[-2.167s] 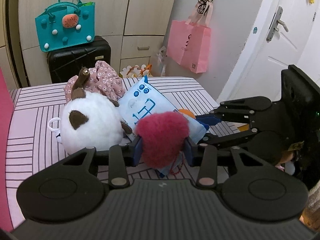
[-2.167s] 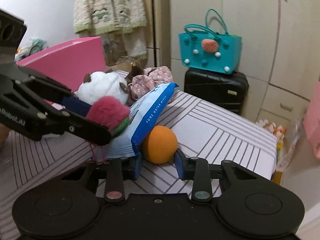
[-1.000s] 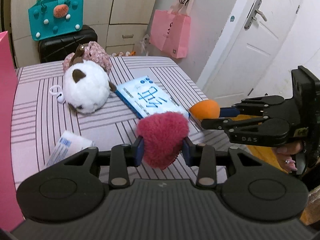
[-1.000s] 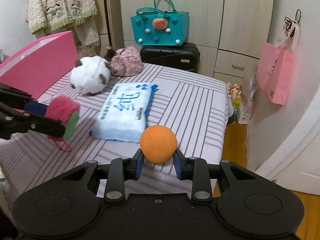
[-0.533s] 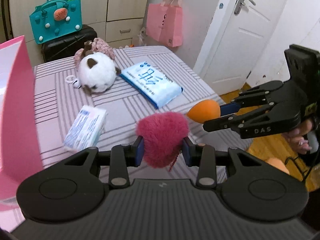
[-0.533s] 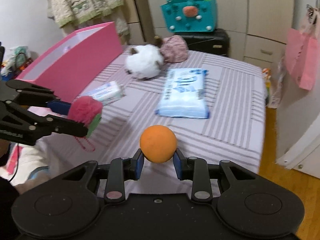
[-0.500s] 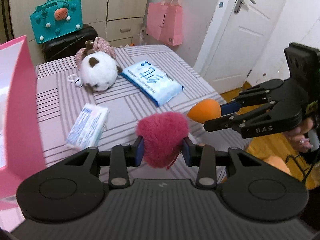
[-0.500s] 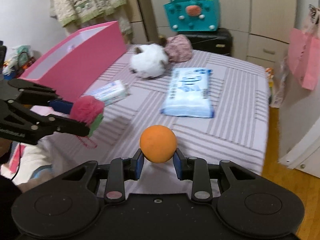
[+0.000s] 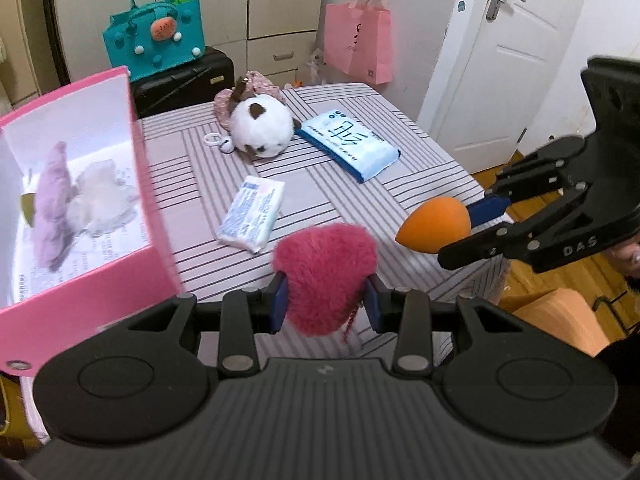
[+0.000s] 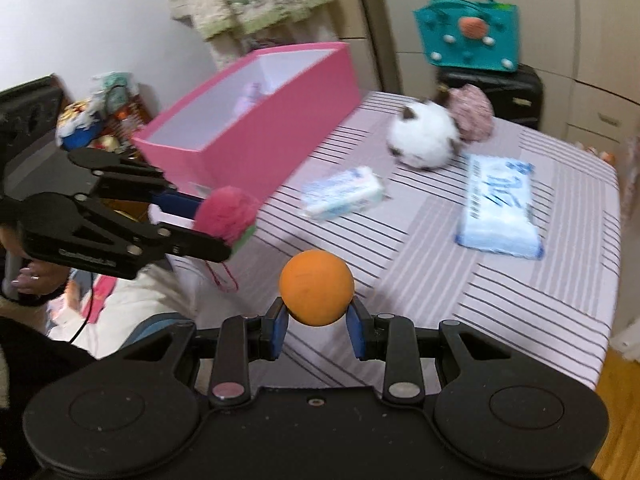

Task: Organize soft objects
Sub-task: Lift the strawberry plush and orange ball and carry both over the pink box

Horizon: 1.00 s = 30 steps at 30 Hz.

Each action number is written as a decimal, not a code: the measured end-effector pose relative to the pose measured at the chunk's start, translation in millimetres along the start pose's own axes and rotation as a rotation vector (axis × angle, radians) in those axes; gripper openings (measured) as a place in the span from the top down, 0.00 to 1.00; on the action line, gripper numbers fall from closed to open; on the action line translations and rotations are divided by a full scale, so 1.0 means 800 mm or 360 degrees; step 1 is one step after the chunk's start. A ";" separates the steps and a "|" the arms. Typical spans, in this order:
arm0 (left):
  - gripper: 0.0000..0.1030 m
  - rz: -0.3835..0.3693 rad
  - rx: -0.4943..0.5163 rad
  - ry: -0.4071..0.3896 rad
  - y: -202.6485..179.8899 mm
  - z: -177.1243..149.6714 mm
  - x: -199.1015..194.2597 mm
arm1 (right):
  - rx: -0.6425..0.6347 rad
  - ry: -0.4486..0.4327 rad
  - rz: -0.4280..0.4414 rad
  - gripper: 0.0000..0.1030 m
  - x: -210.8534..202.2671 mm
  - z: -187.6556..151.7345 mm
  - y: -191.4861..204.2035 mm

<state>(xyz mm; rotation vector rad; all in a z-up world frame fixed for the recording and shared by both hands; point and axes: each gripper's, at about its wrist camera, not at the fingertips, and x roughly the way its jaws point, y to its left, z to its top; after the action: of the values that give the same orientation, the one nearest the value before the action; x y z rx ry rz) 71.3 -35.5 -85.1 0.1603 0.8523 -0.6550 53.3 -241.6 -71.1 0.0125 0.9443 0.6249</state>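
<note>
Left wrist view: a fuzzy red pompom [image 9: 326, 276] is clamped in the left gripper [image 9: 326, 302], held above the striped table [image 9: 420, 168] edge beside the pink box [image 9: 80, 264]. Right wrist view: an orange ball [image 10: 316, 288] is gripped by the right gripper [image 10: 316, 330], held over the table's near edge.

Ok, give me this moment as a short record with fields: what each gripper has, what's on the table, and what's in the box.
left gripper: shut on red fuzzy plush
right gripper: shut on orange ball
striped table: white plush toy, floral pouch, large wipes pack, small tissue pack
pink box: open, soft items inside, blurred
</note>
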 end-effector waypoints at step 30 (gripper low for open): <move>0.63 0.0293 -0.0158 -0.0222 0.154 0.053 -0.087 | -0.0512 -0.0207 0.0040 0.65 0.075 0.193 0.108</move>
<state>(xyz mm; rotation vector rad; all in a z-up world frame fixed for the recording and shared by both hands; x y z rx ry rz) 138.7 78.8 -20.1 0.1010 0.7242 -0.4449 153.5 -100.4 0.0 -0.2193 0.7112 0.7841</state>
